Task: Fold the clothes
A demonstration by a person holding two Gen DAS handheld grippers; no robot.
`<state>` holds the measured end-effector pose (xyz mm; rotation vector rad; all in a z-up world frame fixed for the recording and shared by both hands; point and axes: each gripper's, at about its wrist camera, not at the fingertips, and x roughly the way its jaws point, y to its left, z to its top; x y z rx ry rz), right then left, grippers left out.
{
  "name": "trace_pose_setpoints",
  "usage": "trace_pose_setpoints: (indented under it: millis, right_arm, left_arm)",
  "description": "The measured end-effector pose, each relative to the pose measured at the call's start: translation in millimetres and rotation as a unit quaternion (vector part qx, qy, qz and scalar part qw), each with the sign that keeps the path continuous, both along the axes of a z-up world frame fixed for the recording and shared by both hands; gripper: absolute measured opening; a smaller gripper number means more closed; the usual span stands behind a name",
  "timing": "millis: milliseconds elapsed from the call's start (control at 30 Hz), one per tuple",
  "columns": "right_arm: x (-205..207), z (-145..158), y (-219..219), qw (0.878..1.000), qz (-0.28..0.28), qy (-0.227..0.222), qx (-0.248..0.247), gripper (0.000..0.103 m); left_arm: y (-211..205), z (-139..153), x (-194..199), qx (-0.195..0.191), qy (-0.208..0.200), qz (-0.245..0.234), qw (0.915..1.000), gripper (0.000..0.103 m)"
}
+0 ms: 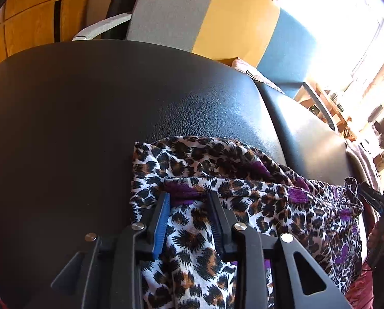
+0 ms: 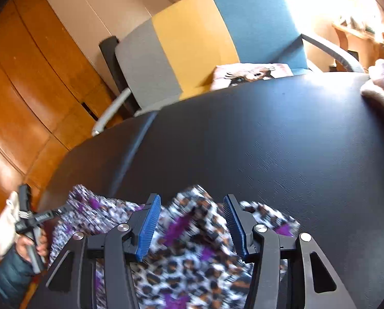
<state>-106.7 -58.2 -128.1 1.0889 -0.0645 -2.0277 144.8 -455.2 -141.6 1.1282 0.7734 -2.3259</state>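
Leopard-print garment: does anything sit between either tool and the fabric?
Nothing visible. The leopard-print garment lies directly under the open left tool and right tool on the black tabletop.

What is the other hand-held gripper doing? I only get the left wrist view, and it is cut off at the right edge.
Observer: The right hand-held gripper hovers over the leopard-print garment with its jaws apart, gripping nothing.
Visitor: Anything else lying there?
Observer: A pale cloth lies at the far right edge of the black surface.
Visitor: Who holds the left hand-held gripper?
Observer: A hand in a dark sleeve grips its handle.
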Motion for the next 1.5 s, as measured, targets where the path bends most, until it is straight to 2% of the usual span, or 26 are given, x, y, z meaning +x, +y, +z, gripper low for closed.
trace_pose_setpoints:
  millis: [100, 200, 300, 367, 400, 433, 467, 500, 700, 767, 867, 1000, 1100, 1200, 1267, 1333, 1367, 1467, 1500]
  right_arm:
    - [1.9, -5.7, 1.5, 0.999, 0.015, 0.012, 0.033, 0.052]
    - [7.2, -10.1, -8.8, 0.995, 0.046, 0.044, 0.08, 0.05]
    - [11.6, -14.2, -28.0, 0.986, 0.075, 0.078, 0.125, 0.042]
    - [14.4, -19.6, -42.7, 0.977, 0.092, 0.101, 0.161, 0.041]
    - [16.0, -22.4, -47.5, 0.974, 0.097, 0.109, 0.173, 0.036]
    - [17.9, -23.5, -50.7, 0.972, 0.101, 0.116, 0.18, 0.029]
    - [20.1, -22.3, -51.5, 0.971, 0.1, 0.121, 0.18, 0.022]
    - [22.3, -19.6, -50.5, 0.971, 0.096, 0.125, 0.18, 0.005]
    - [29.4, 17.3, -7.9, 0.981, 0.017, 0.141, 0.129, 0.004]
    - [27.0, 26.9, 6.9, 0.983, -0.008, 0.141, 0.115, 0.004]
    - [16.6, 26.0, 18.5, 0.984, -0.041, 0.128, 0.117, 0.003]
    - [1.0, 9.7, 27.3, 0.986, -0.076, 0.088, 0.119, 0.003]
    - [-1.1, -2.8, 31.5, 0.988, -0.083, 0.061, 0.114, 0.003]
    - [-0.1, -4.5, 38.7, 0.994, -0.08, 0.036, 0.071, 0.008]
    - [6.3, -1.8, 42.2, 0.996, -0.068, 0.024, 0.05, 0.009]
    - [14.4, 0.1, 44.8, 0.998, -0.052, 0.012, 0.033, 0.019]
    - [21.1, 0.5, 45.2, 0.999, -0.04, 0.011, 0.031, 0.02]
    - [42.8, 0.6, 47.8, 1.0, -0.004, 0.004, 0.023, 0.022]
    - [51.6, -0.4, 50.4, 1.0, 0.007, 0.002, 0.022, 0.027]
  left_arm:
    - [3.5, -0.6, -4.2, -0.007, -0.004, -0.017, 0.9998, 0.031]
    - [8.3, -0.6, -7.5, -0.024, -0.013, -0.025, 0.9993, 0.031]
    - [12.9, -1.4, -10.5, -0.04, -0.018, -0.025, 0.9987, 0.031]
    - [15.9, -1.6, -11.5, -0.051, -0.023, -0.023, 0.9981, 0.027]
    - [17.4, -0.8, -11.5, -0.057, -0.026, -0.022, 0.9978, 0.023]
    - [18.8, 0.6, -10.7, -0.062, -0.028, -0.022, 0.9975, 0.013]
    - [19.8, 2.5, -10.8, -0.066, -0.027, -0.02, 0.9973, 0.006]
    - [19.9, 5.5, -10.2, -0.069, -0.023, -0.015, 0.9973, 0.005]
    - [25.5, 48.5, 17.6, -0.084, 0.06, 0.012, 0.9945, 0.004]
    - [26.6, 57.5, 20.4, -0.094, 0.074, 0.016, 0.9927, 0.004]
    - [23.8, 59.0, 18.8, -0.093, 0.08, 0.031, 0.9919, 0.004]
    - [17.6, 44.0, 10.6, -0.082, 0.063, 0.046, 0.9936, 0.004]
    - [13.7, 31.5, 0.8, -0.084, 0.033, 0.05, 0.9947, 0.004]
    - [4.3, 13.8, -8.6, -0.076, -0.009, 0.055, 0.9955, 0.005]
    - [1.9, 4.4, -17.3, -0.076, -0.033, 0.051, 0.9953, 0.01]
    - [2.3, 5.8, -19.9, -0.088, -0.046, 0.058, 0.9934, 0.012]
    - [1.9, 8.3, -19.1, -0.092, -0.049, 0.067, 0.9923, 0.016]
    - [-4.3, 20.6, -7.4, -0.1, -0.059, 0.119, 0.9862, 0.021]
    - [-5.4, 25.6, -0.9, -0.101, -0.056, 0.137, 0.9839, 0.024]
